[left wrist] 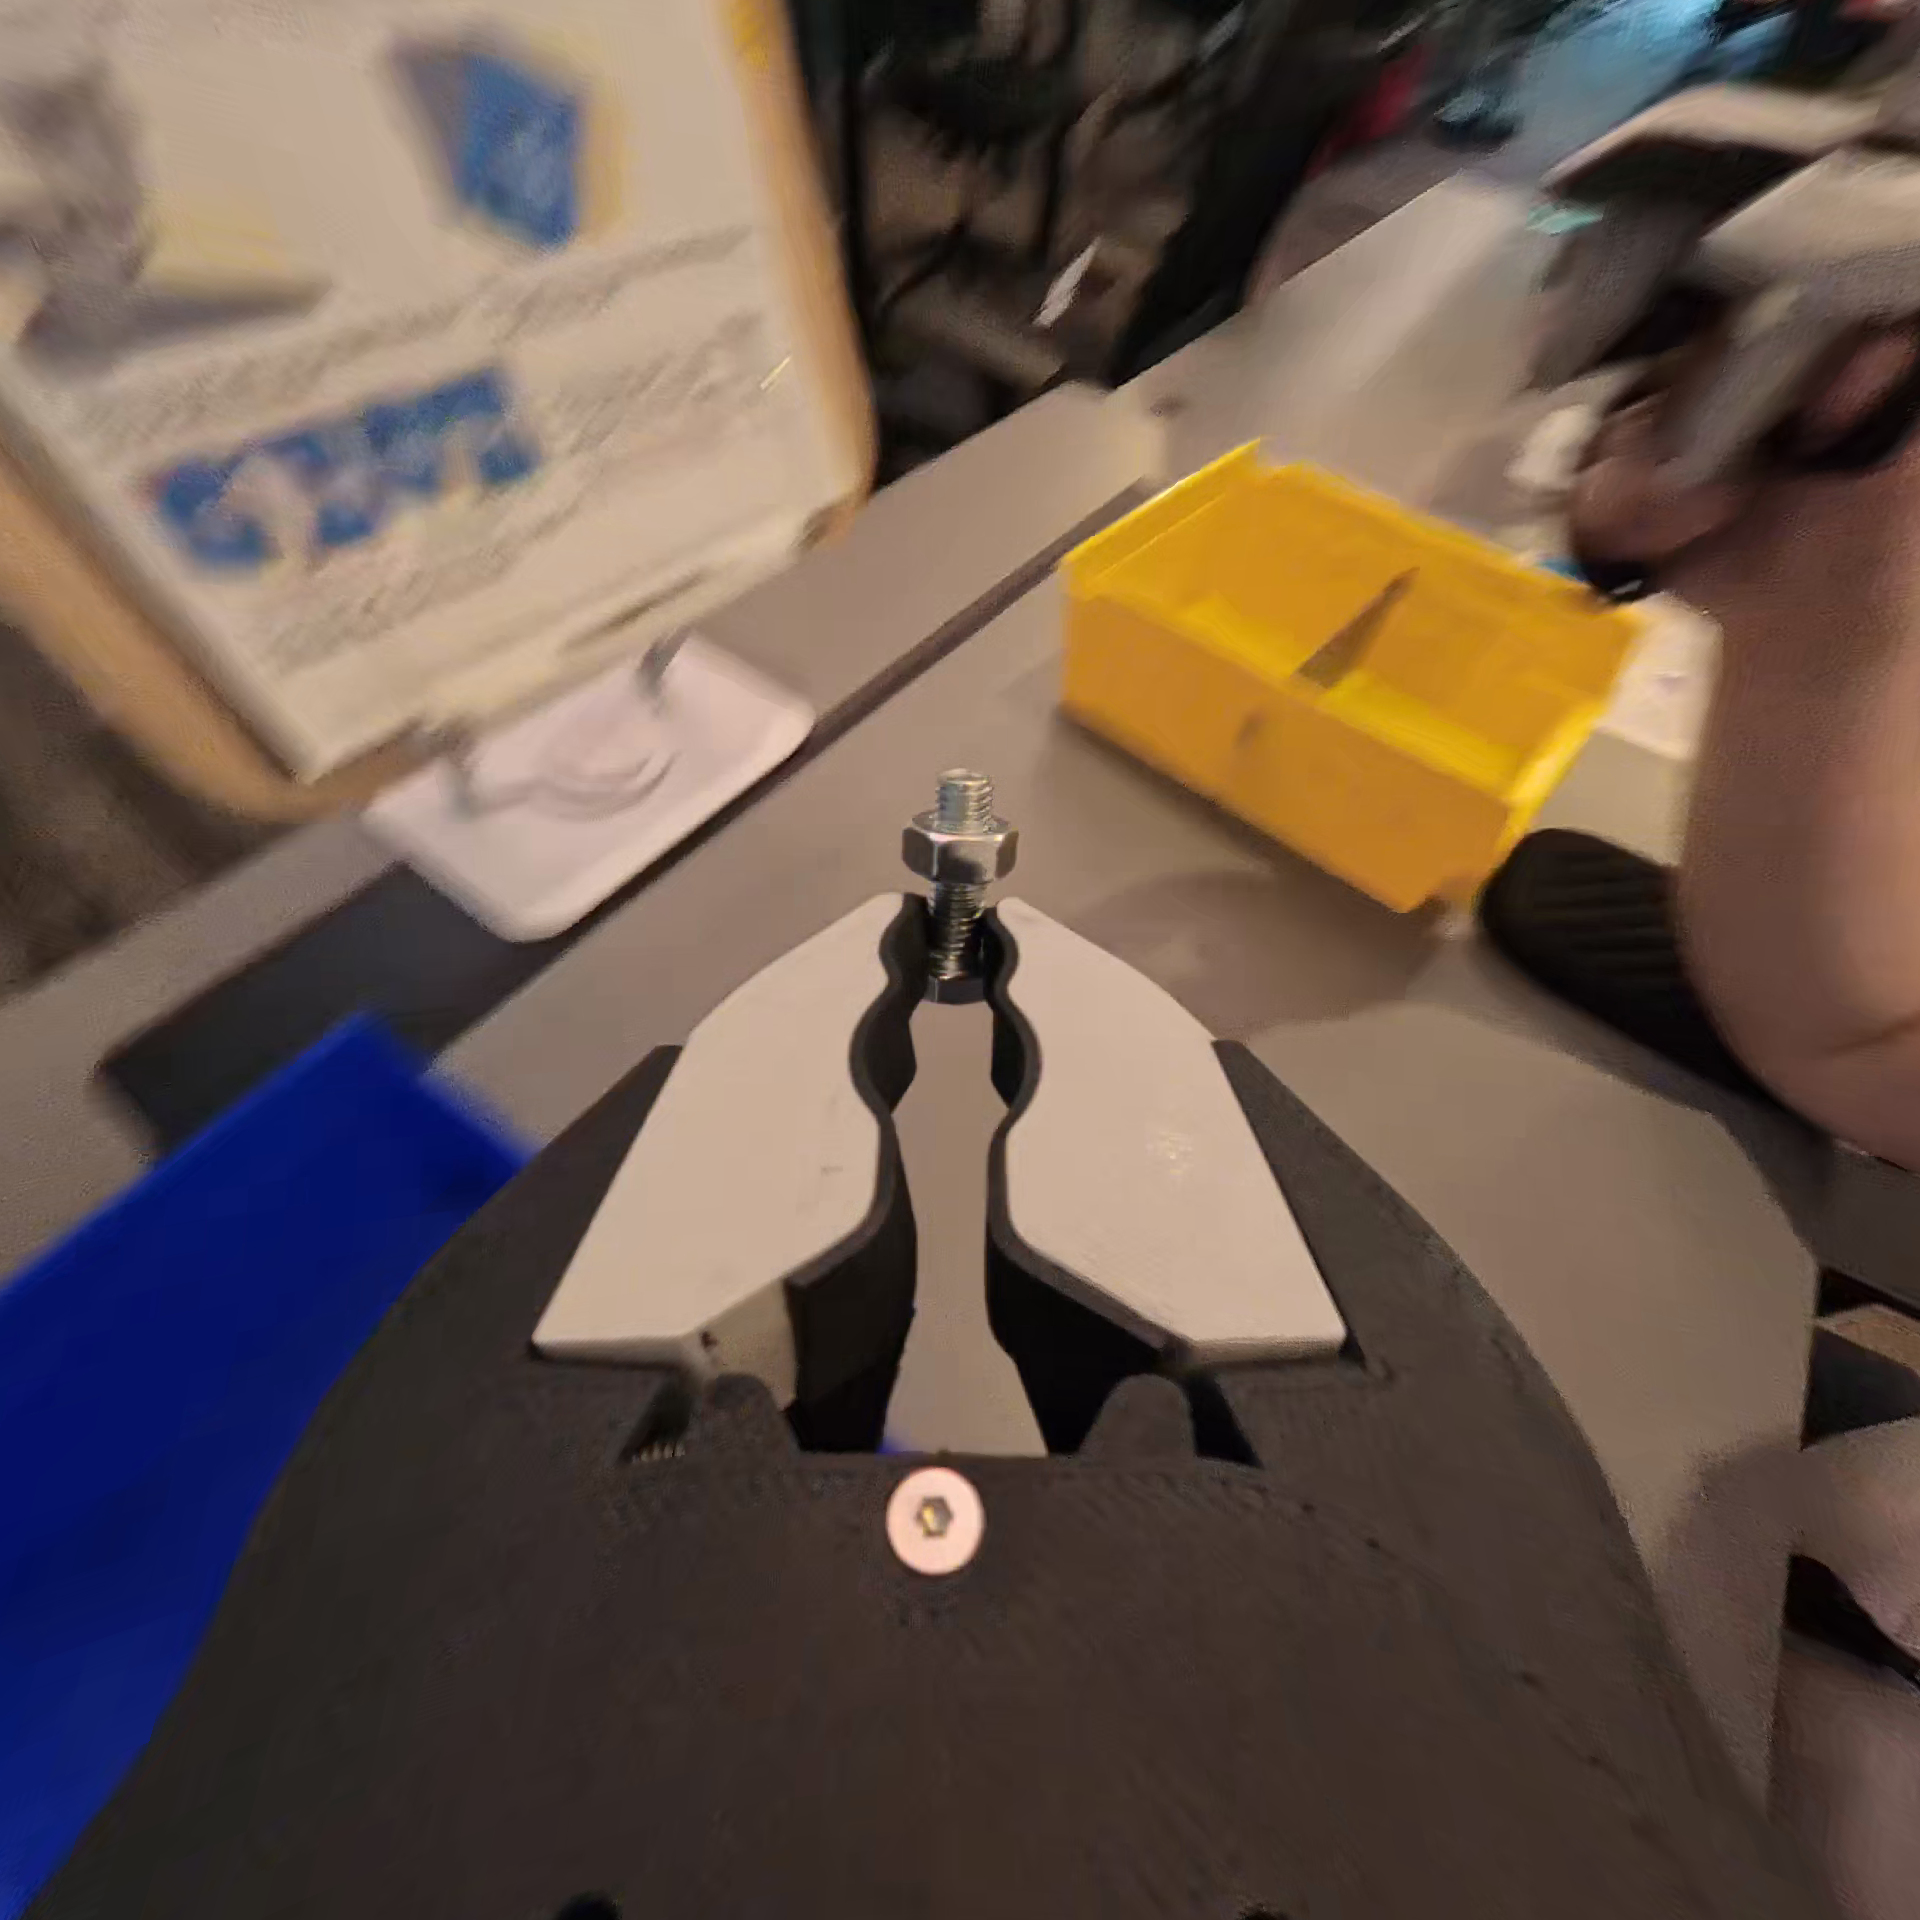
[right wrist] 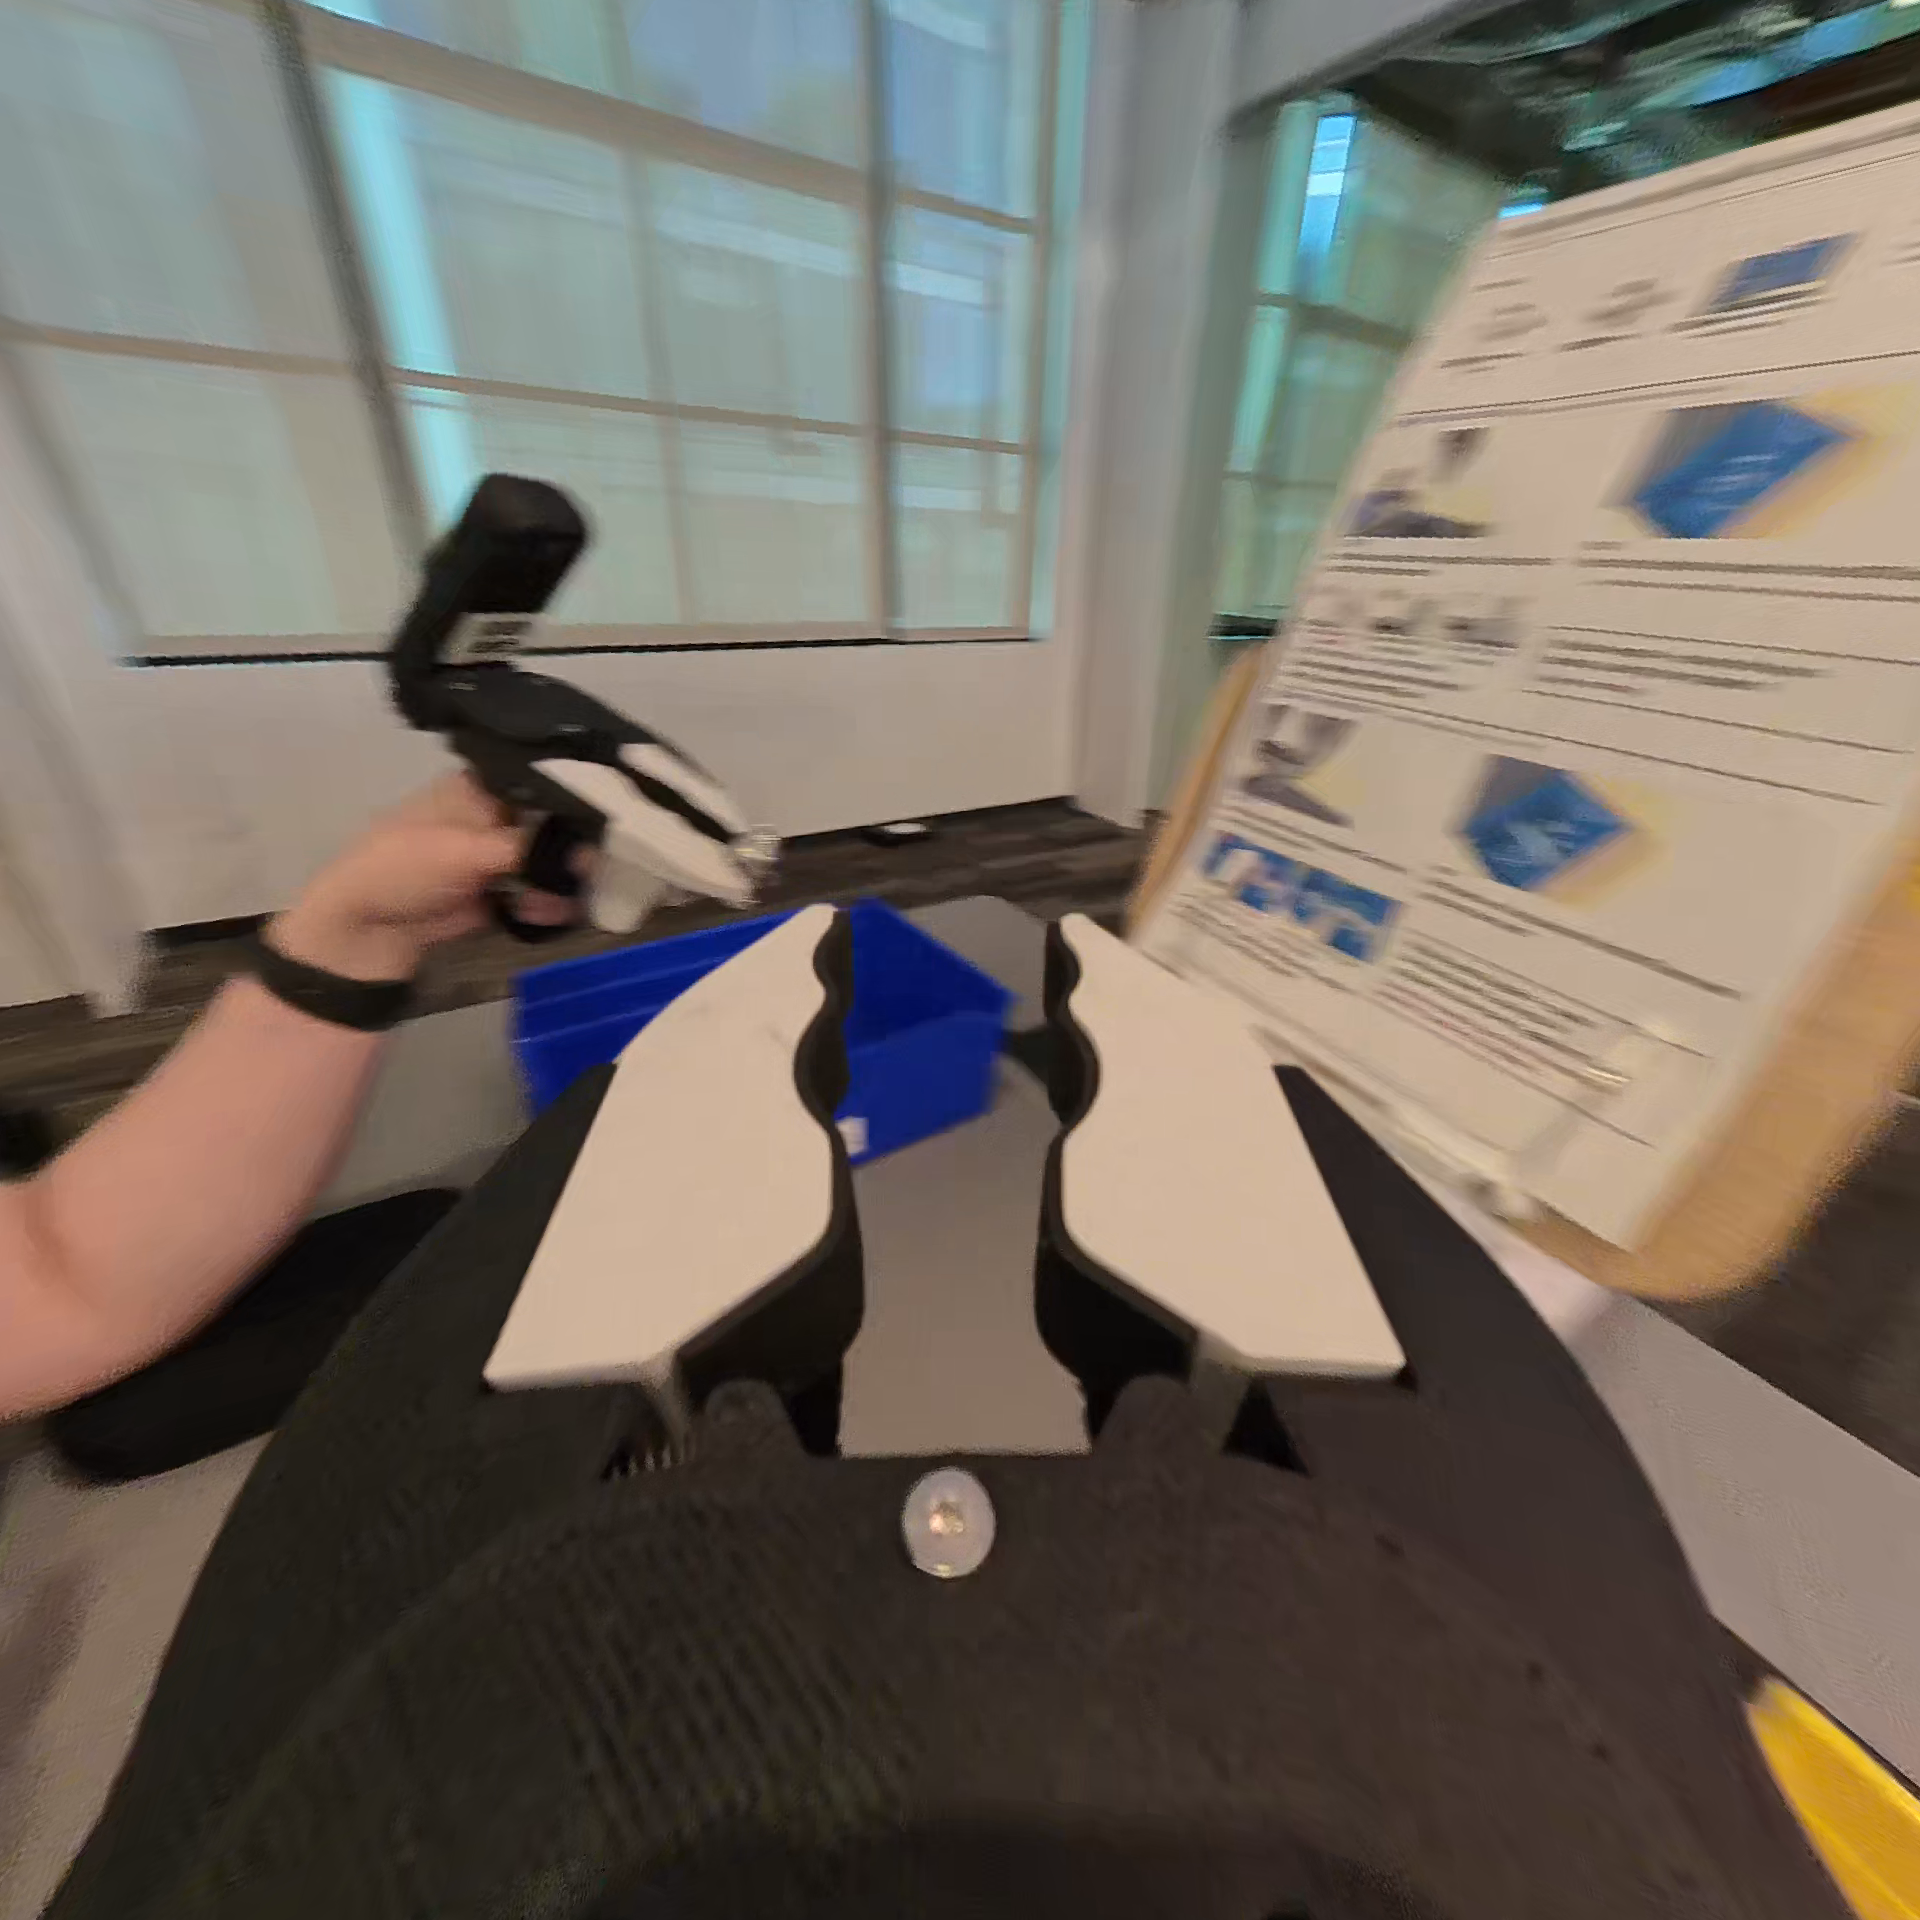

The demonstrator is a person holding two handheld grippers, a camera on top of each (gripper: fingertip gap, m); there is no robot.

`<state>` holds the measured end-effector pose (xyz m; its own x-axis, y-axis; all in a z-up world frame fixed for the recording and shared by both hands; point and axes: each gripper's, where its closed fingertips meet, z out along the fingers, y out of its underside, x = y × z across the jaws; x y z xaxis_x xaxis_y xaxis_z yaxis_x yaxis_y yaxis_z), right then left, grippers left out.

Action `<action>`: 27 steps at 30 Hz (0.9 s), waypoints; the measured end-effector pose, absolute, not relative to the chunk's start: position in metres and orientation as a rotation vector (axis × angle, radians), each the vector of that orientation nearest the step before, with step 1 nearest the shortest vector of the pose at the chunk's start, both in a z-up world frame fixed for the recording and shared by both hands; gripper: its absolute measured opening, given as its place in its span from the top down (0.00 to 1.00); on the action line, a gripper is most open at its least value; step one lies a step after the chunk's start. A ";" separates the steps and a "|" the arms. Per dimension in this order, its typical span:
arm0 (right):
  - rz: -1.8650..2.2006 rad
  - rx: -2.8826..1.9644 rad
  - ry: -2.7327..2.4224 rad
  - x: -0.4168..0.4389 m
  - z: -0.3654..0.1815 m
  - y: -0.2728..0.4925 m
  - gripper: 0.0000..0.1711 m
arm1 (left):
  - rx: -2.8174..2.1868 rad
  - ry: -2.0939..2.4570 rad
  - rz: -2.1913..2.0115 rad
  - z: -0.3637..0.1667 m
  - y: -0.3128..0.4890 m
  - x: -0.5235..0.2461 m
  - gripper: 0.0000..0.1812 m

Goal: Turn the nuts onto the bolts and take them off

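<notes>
L gripper [left wrist: 956,935] is clamping a bolt [left wrist: 957,940] by its head end btwn the fingertips, threaded shank sticking out past the tips. One nut [left wrist: 958,844] is sitting on the shank just beyond the tips, a few threads showing past it. The assy is hanging in the air above the table [left wrist: 1299,997], not touching it.

R gripper [right wrist: 948,940] is sitting released, clear gap btwn the fingers, nothing in it. It's pointing toward the blue bin [right wrist: 914,1029].

Surface: flat grey tabletop, matte. Yellow bin [left wrist: 1278,769] is resting on it far right in L wrist view, w/ inner dividers; contents too blurred to call. Same bin is showing as a yellow corner at near right in R wrist view. Blue bin is sitting at near left in L view, only an edge of it showing; in R view it's open-topped, inside not readable. A black pad [left wrist: 1590,925] is lying just beside the yellow bin on its near-right side.

A poster board [left wrist: 436,343] w/ tan frame is standing on a white base [left wrist: 613,790] at far left in L view, at right in R view. Printed w/ blue graphics and text blocks, heavily motion-blurred.

Room: big multi-pane windows [right wrist: 644,332] running along the far wall in R view, white wall below, dark floor. Person's left hand [right wrist: 416,873] w/ black wristband [right wrist: 322,987] is gripping the L tool's handle, forearm coming in from left. Bkgd in L view past the table is dark clutter, too blurred to ID.
</notes>
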<state>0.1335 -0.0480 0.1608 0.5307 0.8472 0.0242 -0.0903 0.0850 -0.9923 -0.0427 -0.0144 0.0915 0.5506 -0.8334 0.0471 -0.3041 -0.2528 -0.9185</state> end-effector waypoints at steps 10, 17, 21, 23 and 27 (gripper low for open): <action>1.066 -1.298 -0.944 0.066 0.124 -0.064 0.80 | -1.589 1.105 -0.815 0.080 -0.058 0.071 0.95; 1.159 -1.331 -0.941 0.063 0.111 -0.055 0.92 | -1.566 1.090 -0.834 0.084 -0.061 0.073 0.95; 1.169 -1.325 -0.954 0.063 0.111 -0.057 0.93 | -1.544 1.125 -0.892 0.085 -0.068 0.075 0.94; 1.150 -1.324 -0.935 0.064 0.113 -0.056 0.94 | -1.536 1.128 -0.926 0.085 -0.069 0.075 0.86; 1.136 -1.308 -0.950 0.065 0.116 -0.059 0.94 | -1.558 1.171 -0.955 0.079 -0.071 0.075 0.78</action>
<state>0.0650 -0.0591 0.1157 0.2166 0.9723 -0.0884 -0.0846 -0.0715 -0.9938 0.0754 -0.0709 0.0788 0.2417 -0.9691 0.0488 -0.2426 -0.1090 -0.9640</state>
